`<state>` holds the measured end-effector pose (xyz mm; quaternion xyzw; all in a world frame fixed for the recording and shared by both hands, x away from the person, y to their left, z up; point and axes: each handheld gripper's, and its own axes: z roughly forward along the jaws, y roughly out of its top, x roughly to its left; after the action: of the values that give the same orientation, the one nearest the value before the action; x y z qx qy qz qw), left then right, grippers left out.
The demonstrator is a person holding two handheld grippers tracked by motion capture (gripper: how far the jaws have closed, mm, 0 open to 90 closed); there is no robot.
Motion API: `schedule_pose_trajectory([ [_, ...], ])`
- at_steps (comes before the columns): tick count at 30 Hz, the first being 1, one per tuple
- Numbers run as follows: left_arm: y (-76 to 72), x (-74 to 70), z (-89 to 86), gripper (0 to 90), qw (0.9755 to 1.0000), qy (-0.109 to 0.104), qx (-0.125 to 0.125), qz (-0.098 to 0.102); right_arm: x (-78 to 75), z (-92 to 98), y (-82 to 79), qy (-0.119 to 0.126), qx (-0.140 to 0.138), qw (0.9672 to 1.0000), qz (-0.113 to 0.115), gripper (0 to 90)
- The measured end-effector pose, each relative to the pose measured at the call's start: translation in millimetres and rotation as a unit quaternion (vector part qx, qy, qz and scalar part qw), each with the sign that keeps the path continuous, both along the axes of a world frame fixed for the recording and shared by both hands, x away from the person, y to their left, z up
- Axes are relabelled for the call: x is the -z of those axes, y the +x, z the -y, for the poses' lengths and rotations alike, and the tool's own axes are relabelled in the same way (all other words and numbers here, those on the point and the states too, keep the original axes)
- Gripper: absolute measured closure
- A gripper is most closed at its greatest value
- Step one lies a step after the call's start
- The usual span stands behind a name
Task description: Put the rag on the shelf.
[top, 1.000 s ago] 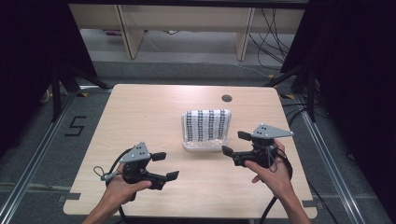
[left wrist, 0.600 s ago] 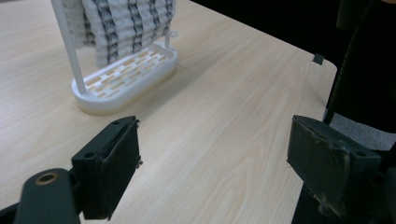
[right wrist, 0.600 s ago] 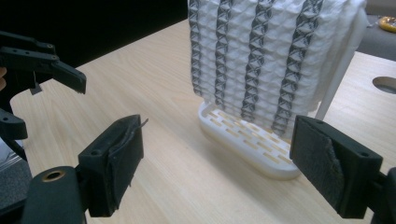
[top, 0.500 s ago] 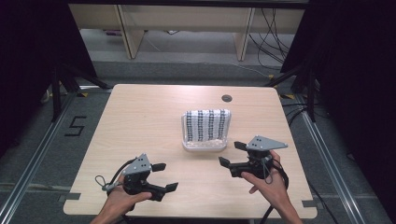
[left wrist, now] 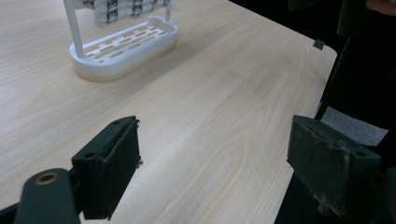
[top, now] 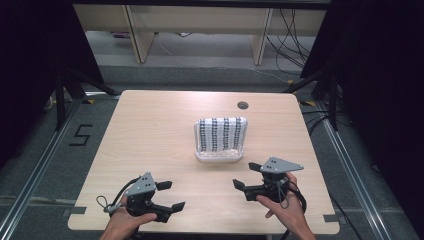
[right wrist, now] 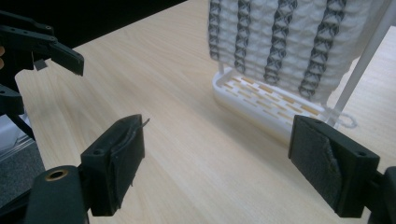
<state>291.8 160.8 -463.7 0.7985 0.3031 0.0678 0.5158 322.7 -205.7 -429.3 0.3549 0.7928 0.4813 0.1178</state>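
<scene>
Cloth, white with dark patterned stripes, hangs over the top bar of a white rack that stands a little right of the table's middle. The rack's slotted oval base shows plainly in the left gripper view, and the right gripper view looks straight at the hanging cloth above that base.

Both grippers sit well apart from the rack, low at the near edge. The left gripper is at the near left, its jaws spread wide with nothing between them but bare wood. The right gripper is at the near right, closer to the rack, jaws likewise wide apart and empty, aimed leftward across the table.

Judging by this, the work with the cloth is either just finished or about to begin: it is draped on the bar and no jaw touches it. If the cloth is to come off, the next move calls for the right gripper to swing toward the rack and close on a lower edge of the fabric, while the left steadies the light base so it does not tip.
</scene>
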Motion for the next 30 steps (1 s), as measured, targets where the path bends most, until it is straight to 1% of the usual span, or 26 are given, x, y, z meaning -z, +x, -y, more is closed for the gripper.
schedule_pose_trajectory([
  [1,-1.7,1.7,-1.3,16.3,1.0,0.009,0.001,0.004,3.8,1.1,-0.6,-0.001,-0.005,1.0,0.002,19.6],
  [2,-1.7,1.7,-1.3,16.3,1.0,0.009,0.001,0.004,6.9,1.6,0.7,0.0,-0.011,0.9999,0.013,19.6],
  [3,-2.5,3.2,-1.4,16.3,1.0,0.008,0.002,0.004,6.9,1.6,0.7,0.0,-0.011,0.9999,0.013,19.6],
  [4,-3.8,4.7,-1.6,16.3,0.9999,0.01,0.002,0.004,7.4,2.5,-1.7,-0.005,-0.004,1.0,0.003,19.6],
  [5,-5.2,6.1,-1.7,16.3,0.9999,0.016,0.001,0.006,11.5,2.1,-3.4,-0.001,-0.008,1.0,0.002,19.6],
  [6,-7.3,10.0,-1.2,16.3,0.9997,0.023,0.001,0.01,12.5,2.5,-5.4,-0.004,-0.005,1.0,-0.004,19.6],
  [7,-7.8,10.8,-2.1,16.3,0.9994,0.032,0.003,0.01,14.2,3.9,-4.6,-0.01,-0.011,0.9999,0.009,19.6],
  [8,-7.8,10.8,-2.1,16.3,0.9994,0.032,0.003,0.01,14.2,3.9,-4.6,-0.01,-0.011,0.9999,0.009,19.6],
  [9,-9.5,14.1,-1.6,16.3,0.9995,0.031,0.002,0.008,16.7,4.1,-8.8,-0.006,-0.008,0.9999,-0.006,19.5],
  [11,-10.2,14.9,-1.8,16.3,0.9994,0.032,0.001,0.009,19.4,5.3,-11.9,-0.008,-0.002,0.9999,-0.006,19.5],
  [12,-11.7,15.9,-2.4,16.3,0.9994,0.033,-0.001,0.009,20.7,6.8,-12.1,-0.012,-0.007,0.9999,0.002,19.4],
  [14,-12.3,16.2,-4.3,16.3,0.9993,0.036,0.004,0.009,21.8,7.5,-12.6,-0.009,-0.009,0.9999,0.0,19.3],
  [15,-13.9,17.0,-4.2,16.3,0.9995,0.03,-0.001,0.007,24.0,9.9,-17.0,-0.013,-0.008,0.9999,-0.006,19.0],
  [16,-14.8,18.1,-5.4,16.4,0.9994,0.032,-0.001,0.01,26.4,10.4,-18.1,-0.012,-0.011,0.9999,-0.002,18.4],
  [17,-16.0,18.2,-6.5,16.3,0.9993,0.037,-0.001,0.008,28.0,11.9,-20.1,-0.018,-0.011,0.9998,0.003,16.5],
  [18,-17.4,19.6,-6.0,16.3,0.9995,0.031,-0.005,0.007,28.0,11.9,-20.1,-0.018,-0.011,0.9998,0.003,16.5],
  [19,-18.6,20.8,-6.4,16.3,0.9994,0.034,-0.007,0.009,31.5,13.5,-23.4,-0.013,-0.019,0.9997,-0.008,15.9],
  [20,-19.3,22.5,-9.2,16.3,0.9982,0.057,0.002,0.015,33.4,14.2,-24.5,-0.019,-0.019,0.9996,-0.004,15.9],
  [21,-20.3,25.0,-8.6,16.3,0.9987,0.049,0.001,0.015,34.5,14.6,-27.0,-0.023,-0.011,0.9996,-0.014,15.9],
  [22,-21.5,25.3,-9.5,16.3,0.9986,0.053,0.003,0.009,37.2,16.6,-25.3,-0.031,-0.021,0.9993,-0.004,15.9],
  [23,-22.0,26.1,-10.5,16.3,0.9985,0.054,0.004,0.008,39.5,16.9,-27.0,-0.033,-0.017,0.9992,-0.011,15.9],
  [24,-22.4,26.5,-10.8,16.3,0.9986,0.053,0.002,0.006,41.4,17.2,-29.6,-0.031,-0.012,0.9991,-0.027,15.9],
  [26,-23.5,27.5,-12.2,16.3,0.9985,0.054,0.001,0.005,44.9,21.1,-29.3,-0.038,-0.015,0.9988,-0.028,15.9],
  [27,-23.5,27.5,-12.2,16.2,0.9985,0.054,0.001,0.005,46.3,21.5,-30.3,-0.036,-0.01,0.999,-0.026,15.9],
  [29,-25.4,31.0,-9.8,16.2,0.999,0.044,-0.003,0.004,47.5,23.3,-30.9,-0.037,-0.01,0.9989,-0.029,16.0],
  [30,-25.1,30.5,-10.5,16.2,0.9983,0.058,0.002,0.005,48.4,24.6,-30.8,-0.04,-0.014,0.9988,-0.025,16.0],
])
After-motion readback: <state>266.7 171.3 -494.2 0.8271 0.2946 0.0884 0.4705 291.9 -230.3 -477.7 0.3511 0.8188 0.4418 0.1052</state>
